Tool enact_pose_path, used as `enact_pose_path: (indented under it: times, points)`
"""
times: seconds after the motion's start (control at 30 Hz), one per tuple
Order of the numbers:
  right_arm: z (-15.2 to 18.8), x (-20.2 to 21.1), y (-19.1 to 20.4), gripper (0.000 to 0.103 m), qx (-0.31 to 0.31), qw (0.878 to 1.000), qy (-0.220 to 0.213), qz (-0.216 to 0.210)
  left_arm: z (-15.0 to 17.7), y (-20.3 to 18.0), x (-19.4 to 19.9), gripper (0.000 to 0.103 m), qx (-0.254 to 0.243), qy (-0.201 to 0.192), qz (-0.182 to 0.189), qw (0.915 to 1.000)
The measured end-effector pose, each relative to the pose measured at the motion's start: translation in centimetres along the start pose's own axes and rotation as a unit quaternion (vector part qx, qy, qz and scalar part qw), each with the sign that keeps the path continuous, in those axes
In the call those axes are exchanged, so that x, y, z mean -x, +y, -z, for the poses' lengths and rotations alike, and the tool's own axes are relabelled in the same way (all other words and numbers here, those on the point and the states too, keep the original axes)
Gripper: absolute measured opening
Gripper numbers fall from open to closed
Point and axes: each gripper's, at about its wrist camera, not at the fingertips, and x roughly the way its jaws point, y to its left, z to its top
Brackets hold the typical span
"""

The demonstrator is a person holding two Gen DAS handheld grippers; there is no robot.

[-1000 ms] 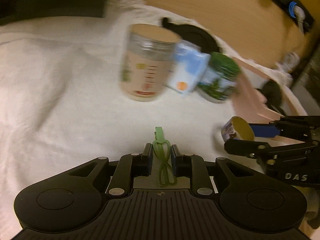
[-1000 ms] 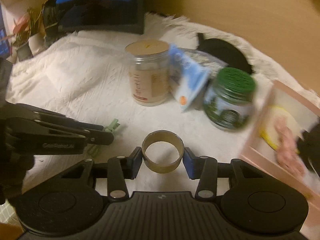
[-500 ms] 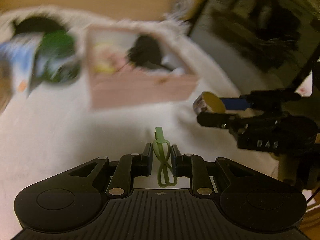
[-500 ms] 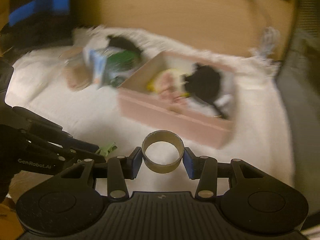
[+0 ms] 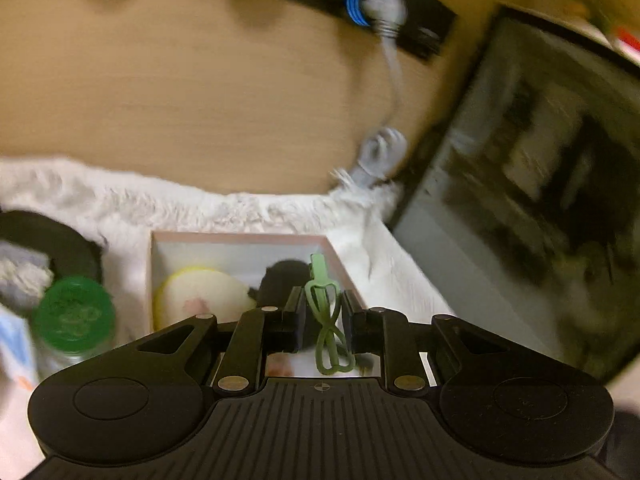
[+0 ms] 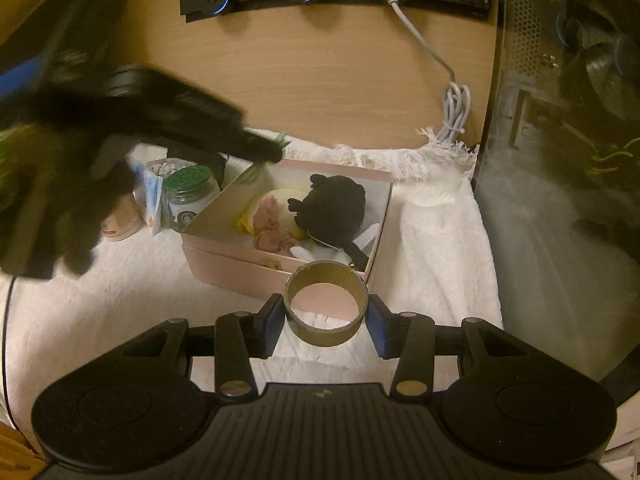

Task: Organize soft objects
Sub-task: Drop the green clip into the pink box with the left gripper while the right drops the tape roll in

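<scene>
Green rubbery loop tie [image 5: 326, 320] sits pinched in the left gripper [image 5: 323, 316], jaws nearly together on it, held above the open pink cardboard box [image 5: 240, 238]. Box holds a black plush toy [image 6: 334, 210], a yellow-rimmed round soft pad [image 5: 204, 298] and a crumpled pinkish cloth [image 6: 272, 230] (left view is blurred, so detail comes mostly from the right cam). Right gripper [image 6: 326, 310] is clamped on a brown cardboard tape-roll ring [image 6: 326, 308], blue pads on both sides, just in front of the box's near wall. Box rests on a white fluffy cloth [image 6: 436, 240] over the surface. Green-lidded glass jar [image 6: 190, 196] stands left of the box, w/ a blue-white packet [image 6: 148, 200] beside it.
</scene>
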Motion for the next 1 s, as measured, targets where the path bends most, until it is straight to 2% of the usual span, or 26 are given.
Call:
enact_pose_path:
  times: [0.03, 0.07, 0.1, 0.13, 0.2, 0.27, 0.33, 0.47, 0.6, 0.67, 0.73, 0.83, 0.9, 1.0]
  points:
    - [0.0, 0.0, 0.0, 0.044, 0.000, 1.000, 0.000, 0.001, -0.2, 0.8, -1.2, 0.023, 0.033, 0.014, 0.002, 0.9994]
    - [0.0, -0.2, 0.0, 0.044, -0.001, 1.000, 0.000, 0.003, -0.1, 1.8, -2.8, 0.023, 0.063, 0.050, -0.007, 0.9967]
    - [0.0, -0.4, -0.1, 0.044, -0.003, 1.000, 0.002, 0.005, 0.0, 2.5, -4.2, 0.022, 0.072, 0.081, -0.020, 0.9940]
    - [0.0, -0.5, -0.1, 0.044, -0.004, 1.000, 0.003, 0.006, 0.4, 2.8, -5.3, 0.022, 0.063, 0.102, -0.036, 0.9921]
    - [0.1, -0.6, -0.2, 0.044, -0.005, 1.000, 0.006, 0.007, 1.7, 2.7, -6.2, 0.022, 0.021, 0.112, -0.058, 0.9918]
    - [0.0, -0.9, -0.2, 0.044, -0.001, 1.000, 0.008, 0.008, 2.5, 2.5, -6.2, 0.022, -0.005, 0.103, -0.072, 0.9921]
    - [-0.3, -1.3, -0.2, 0.044, 0.001, 1.000, 0.009, 0.006, 2.8, 2.7, -5.4, 0.022, 0.002, 0.072, -0.060, 0.9956]
    - [-1.8, -2.9, 0.2, 0.044, 0.018, 1.000, 0.005, -0.001, 2.5, 3.5, -2.3, 0.022, 0.044, -0.001, -0.032, 0.9985]
    - [-4.4, -5.2, 0.7, 0.044, 0.030, 0.999, -0.008, -0.008, 1.2, 5.0, 0.4, 0.022, 0.109, -0.042, 0.014, 0.9930]
    - [-5.5, -6.9, 0.9, 0.044, 0.031, 0.999, -0.004, -0.018, 0.7, 5.3, 0.9, 0.022, 0.116, -0.043, 0.020, 0.9921]
    - [-6.5, -9.4, 1.3, 0.044, 0.033, 0.999, 0.008, -0.019, 0.1, 5.0, 0.5, 0.022, 0.096, -0.029, 0.000, 0.9950]
    - [-6.9, -12.9, 1.9, 0.044, 0.036, 0.999, 0.032, -0.024, -0.6, 5.0, -0.4, 0.022, 0.089, -0.004, -0.001, 0.9960]
    - [-6.8, -15.1, 2.3, 0.051, 0.044, 0.997, 0.063, -0.025, -0.9, 5.6, -2.0, 0.022, 0.104, 0.030, -0.014, 0.9940]
    - [-6.1, -14.9, 2.4, 0.053, 0.038, 0.997, 0.071, -0.009, -0.6, 6.0, -3.1, 0.022, 0.093, 0.045, -0.026, 0.9943]
